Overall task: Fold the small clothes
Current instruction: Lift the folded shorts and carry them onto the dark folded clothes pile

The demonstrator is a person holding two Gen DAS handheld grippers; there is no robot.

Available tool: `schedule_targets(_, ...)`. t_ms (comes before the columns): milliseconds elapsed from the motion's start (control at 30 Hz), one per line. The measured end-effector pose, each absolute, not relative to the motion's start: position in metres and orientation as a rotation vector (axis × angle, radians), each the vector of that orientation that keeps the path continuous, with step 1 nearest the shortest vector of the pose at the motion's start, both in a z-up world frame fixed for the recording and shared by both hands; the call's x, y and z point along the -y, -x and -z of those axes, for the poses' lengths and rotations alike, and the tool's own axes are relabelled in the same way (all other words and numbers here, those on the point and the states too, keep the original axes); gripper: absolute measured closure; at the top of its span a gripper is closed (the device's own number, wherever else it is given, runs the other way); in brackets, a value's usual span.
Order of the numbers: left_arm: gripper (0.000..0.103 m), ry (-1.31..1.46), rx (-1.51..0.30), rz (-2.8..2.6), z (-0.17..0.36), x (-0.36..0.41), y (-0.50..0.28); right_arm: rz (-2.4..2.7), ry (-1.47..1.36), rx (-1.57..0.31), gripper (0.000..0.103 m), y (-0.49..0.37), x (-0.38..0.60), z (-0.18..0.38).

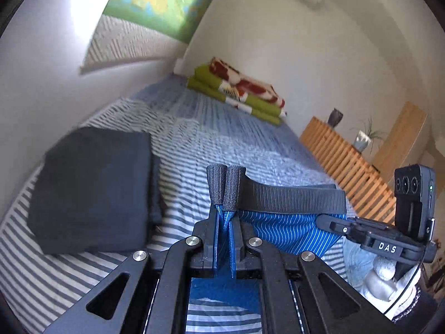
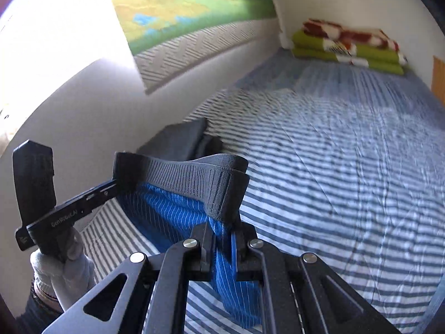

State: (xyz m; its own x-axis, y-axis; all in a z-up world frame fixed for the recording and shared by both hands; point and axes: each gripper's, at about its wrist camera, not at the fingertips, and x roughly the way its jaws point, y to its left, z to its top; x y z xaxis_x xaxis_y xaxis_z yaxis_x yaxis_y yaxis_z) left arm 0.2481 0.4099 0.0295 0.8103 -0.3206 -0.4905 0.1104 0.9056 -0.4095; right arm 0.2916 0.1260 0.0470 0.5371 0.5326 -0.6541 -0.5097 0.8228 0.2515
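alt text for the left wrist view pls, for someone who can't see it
The left gripper, shut, pinches one end of the grey waistband of blue pinstriped underwear, held stretched above a striped bed; the right gripper holds the other end. A folded dark garment lies on the bed to the left.

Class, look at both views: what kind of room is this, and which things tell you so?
Most likely a bedroom: a bed with striped bedding, folded blankets at its far end, and a wooden cabinet with a potted plant alongside.
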Motion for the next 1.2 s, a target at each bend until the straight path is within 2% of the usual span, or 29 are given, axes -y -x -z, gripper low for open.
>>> schedule_targets(300,0.098,0.386,-0.508,0.138,-0.072,-0.503,-0.221,-0.731,0.002,-0.745,0.096,-0.299,-0.215,-0.075)
schedule_targets(500,0.098,0.375,-0.496,0.055,-0.082,-0.579,-0.264,-0.787,0.002,-0.761,0.096,-0.357,-0.285,-0.078)
schedule_targets(667,0.098,0.4,-0.554,-0.016,-0.049,-0.637,-0.338,-0.756,-0.014,-0.831,0.096,-0.435,-0.345,-0.043)
schedule_targets(833,0.098,0.441,-0.642,-0.043,0.013,-0.682,-0.402,-0.683,0.052,-0.857,0.096,-0.496,-0.394,0.003)
schedule_targets(900,0.098,0.461,-0.667,-0.057,0.034,-0.694,-0.42,-0.658,0.092,-0.865,0.093,-0.513,-0.406,0.016)
schedule_targets(967,0.092,0.472,-0.692,-0.068,0.048,-0.698,-0.433,-0.639,0.134,-0.904,0.087,-0.529,-0.414,0.03)
schedule_targets(1000,0.089,0.472,-0.711,-0.087,0.054,-0.699,-0.44,-0.602,0.144,-0.907,0.08,-0.535,-0.414,0.033)
schedule_targets(1033,0.082,0.466,-0.731,-0.119,0.057,-0.702,-0.448,-0.574,0.144,-0.902,0.073,-0.541,-0.413,0.035)
schedule_targets(1067,0.081,0.46,-0.731,-0.142,0.057,-0.706,-0.451,-0.546,0.134,-0.896,0.07,-0.547,-0.408,0.035)
schedule_targets(1100,0.075,0.467,-0.717,-0.155,0.056,-0.706,-0.451,-0.518,0.107,-0.889,0.07,-0.551,-0.401,0.033)
schedule_targets(1133,0.063,0.479,-0.7,-0.157,0.054,-0.709,-0.45,-0.486,0.057,-0.877,0.07,-0.554,-0.391,0.03)
schedule_targets(1167,0.056,0.492,-0.681,-0.157,0.052,-0.712,-0.446,-0.489,0.014,-0.87,0.07,-0.554,-0.384,0.027)
schedule_targets(1200,0.056,0.502,-0.661,-0.15,0.05,-0.715,-0.44,-0.517,-0.017,-0.869,0.07,-0.551,-0.379,0.024)
